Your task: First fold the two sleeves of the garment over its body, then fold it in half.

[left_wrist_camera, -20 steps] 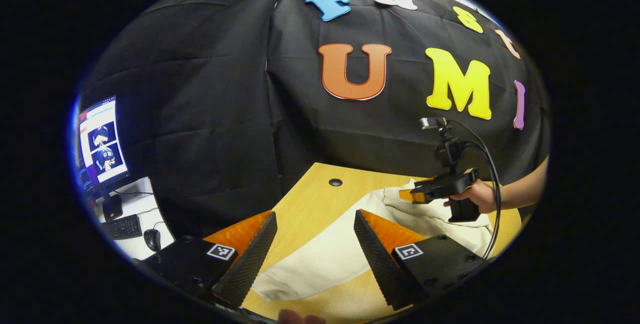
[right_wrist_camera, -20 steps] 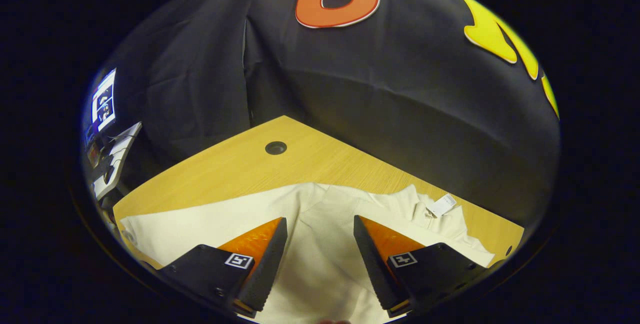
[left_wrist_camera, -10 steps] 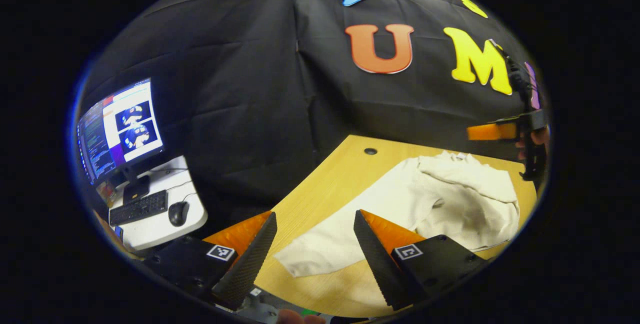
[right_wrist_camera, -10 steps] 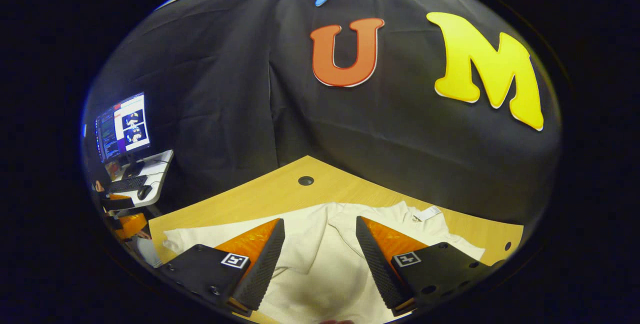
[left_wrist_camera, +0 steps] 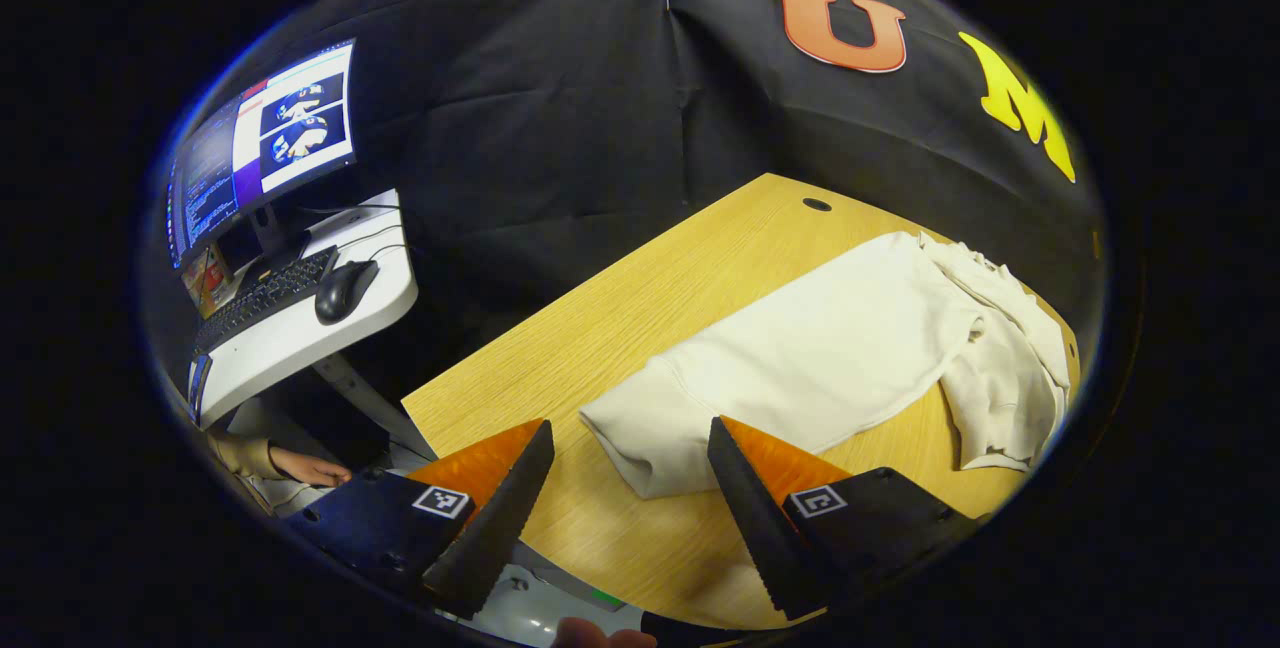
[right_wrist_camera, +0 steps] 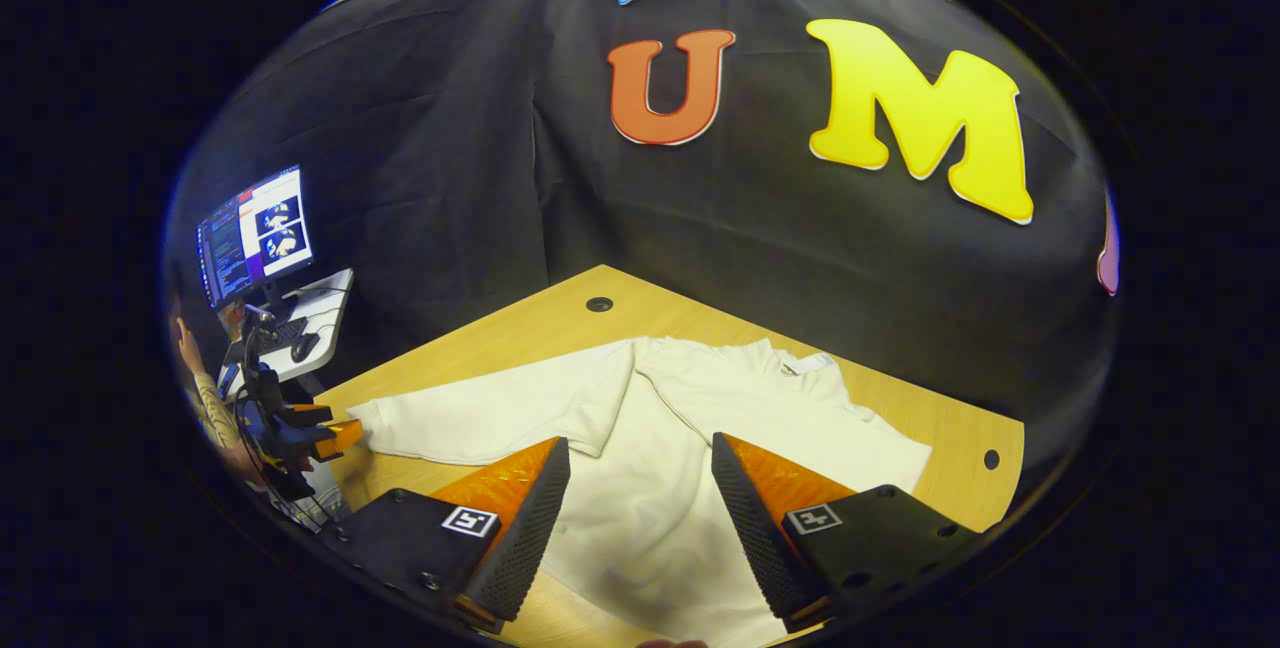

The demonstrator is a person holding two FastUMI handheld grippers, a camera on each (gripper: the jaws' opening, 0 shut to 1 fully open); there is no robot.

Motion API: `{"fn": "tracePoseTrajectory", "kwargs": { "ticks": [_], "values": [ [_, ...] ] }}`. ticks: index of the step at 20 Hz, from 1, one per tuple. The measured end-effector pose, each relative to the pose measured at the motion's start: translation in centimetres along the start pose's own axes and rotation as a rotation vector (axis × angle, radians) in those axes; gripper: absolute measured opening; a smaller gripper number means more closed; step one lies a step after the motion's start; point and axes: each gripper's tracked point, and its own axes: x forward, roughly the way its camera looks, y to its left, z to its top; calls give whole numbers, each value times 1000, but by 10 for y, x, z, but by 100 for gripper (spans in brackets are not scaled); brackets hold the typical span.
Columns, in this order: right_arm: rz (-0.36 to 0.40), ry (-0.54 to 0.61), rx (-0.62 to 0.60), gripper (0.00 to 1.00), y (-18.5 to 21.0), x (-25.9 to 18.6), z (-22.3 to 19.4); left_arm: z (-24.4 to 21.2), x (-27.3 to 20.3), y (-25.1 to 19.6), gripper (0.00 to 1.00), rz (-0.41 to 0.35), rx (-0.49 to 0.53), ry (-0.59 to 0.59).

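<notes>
Both my left gripper and right gripper hang wide, empty. The cream sweatshirt sprawls mid-frame on the wooden table; its bunched sleeve could drag the body askew.

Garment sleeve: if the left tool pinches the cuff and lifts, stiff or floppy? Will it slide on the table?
Probably floppy: the garment lies limp and creased on the table, so the sleeve should drape from the left tool. Likely light, as the cloth looks thin. It may drag rather than glide; the fabric looks matte against the smooth wood.
</notes>
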Motion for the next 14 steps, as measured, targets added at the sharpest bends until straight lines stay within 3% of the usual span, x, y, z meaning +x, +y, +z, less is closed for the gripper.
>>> {"fn": "tracePoseTrajectory", "kwargs": {
  "ticks": [7, 8, 9, 12, 14],
  "values": [
    [-36, -22, 18, 89, -8, -20, 3, -9, 17, -13, 98, -70, -16, 32],
    [-37, -22, 24, 89, -8, -21, 2, -10, 18, -17, 93, -81, -6, 39],
    [-34, -19, 30, 89, -6, -23, 0, -8, 17, -22, 86, -103, 7, 33],
    [-27, -29, 38, 89, -3, -30, 1, -5, 20, -27, 18, -101, 20, 33],
    [-29, -48, 53, 89, -5, -37, 7, 0, 15, -34, 12, -128, -7, 41]
  ]
}}
